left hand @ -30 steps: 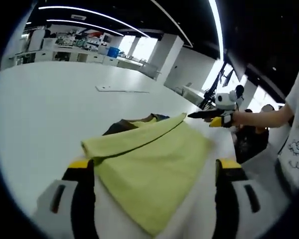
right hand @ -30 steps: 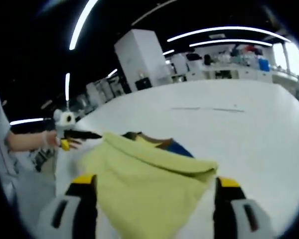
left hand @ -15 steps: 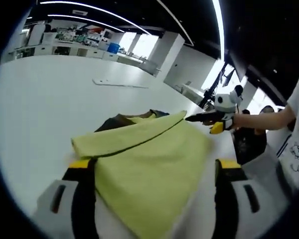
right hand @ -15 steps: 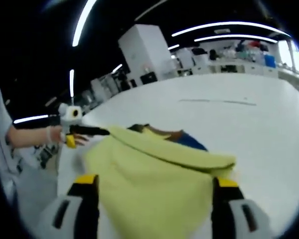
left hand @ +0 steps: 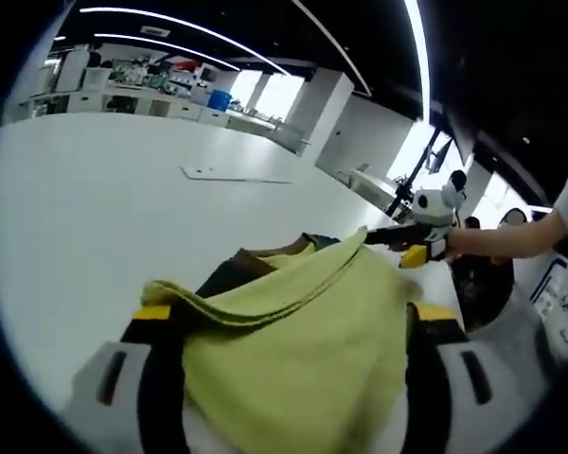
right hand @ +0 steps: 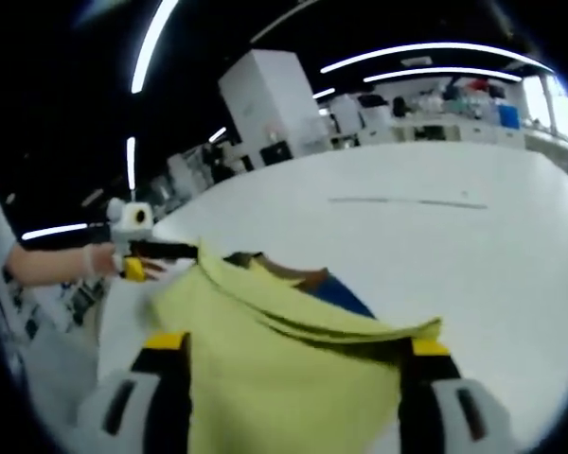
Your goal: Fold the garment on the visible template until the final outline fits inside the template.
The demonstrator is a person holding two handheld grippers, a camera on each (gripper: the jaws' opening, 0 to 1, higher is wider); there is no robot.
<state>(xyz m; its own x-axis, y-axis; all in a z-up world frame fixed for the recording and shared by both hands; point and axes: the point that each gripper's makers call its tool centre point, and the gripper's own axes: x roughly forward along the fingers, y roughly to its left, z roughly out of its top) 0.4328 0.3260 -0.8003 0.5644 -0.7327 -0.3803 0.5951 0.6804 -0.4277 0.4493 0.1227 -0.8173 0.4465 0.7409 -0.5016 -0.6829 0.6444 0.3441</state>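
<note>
A yellow-green garment (left hand: 303, 350) lies between my left gripper's (left hand: 289, 317) jaws, its folded edge raised off the white table (left hand: 85, 208). Dark brown and blue fabric (left hand: 265, 260) peeks out beneath that edge. The right gripper (left hand: 386, 235) comes in from the right, shut on the edge's far corner. In the right gripper view the same garment (right hand: 284, 378) spreads between my right gripper's (right hand: 293, 345) jaws, and the left gripper (right hand: 175, 250) pinches the opposite corner at the left. A thin flat outline (left hand: 235, 175) lies farther out on the table, also seen as the outline (right hand: 398, 201).
The person's hand and forearm (left hand: 497, 241) reach in from the right by the table's edge, and their forearm (right hand: 47, 265) from the left. White cabinets and shelves (left hand: 123, 90) stand far behind the table. A white pillar (right hand: 270, 104) stands beyond it.
Both grippers have lifted the garment's folded edge higher and drawn it closer. The fold now bunches in layers at my jaws, and more dark fabric shows under it.
</note>
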